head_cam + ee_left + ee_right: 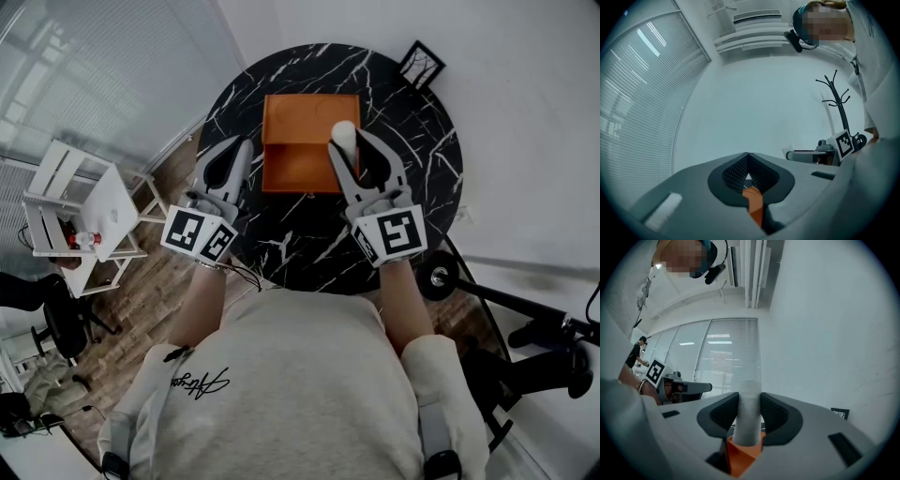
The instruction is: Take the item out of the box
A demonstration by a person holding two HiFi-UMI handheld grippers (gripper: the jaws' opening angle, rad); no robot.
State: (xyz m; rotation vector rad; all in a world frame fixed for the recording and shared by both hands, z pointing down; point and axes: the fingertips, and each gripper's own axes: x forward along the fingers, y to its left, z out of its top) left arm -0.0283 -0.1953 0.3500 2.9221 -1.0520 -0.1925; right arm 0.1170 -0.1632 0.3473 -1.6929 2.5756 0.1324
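place: office-like room | signs: tall window blinds (723, 357), white walls (525, 112), wood floor (155, 305), coat stand (840, 107), white cart (94, 211) | centre: round black marble table (281, 246)

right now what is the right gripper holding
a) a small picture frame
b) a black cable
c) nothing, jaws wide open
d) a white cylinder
D: in the right gripper view the right gripper has its jaws closed on either side of a white cylinder, and the head view shows it over the right edge of the orange box.
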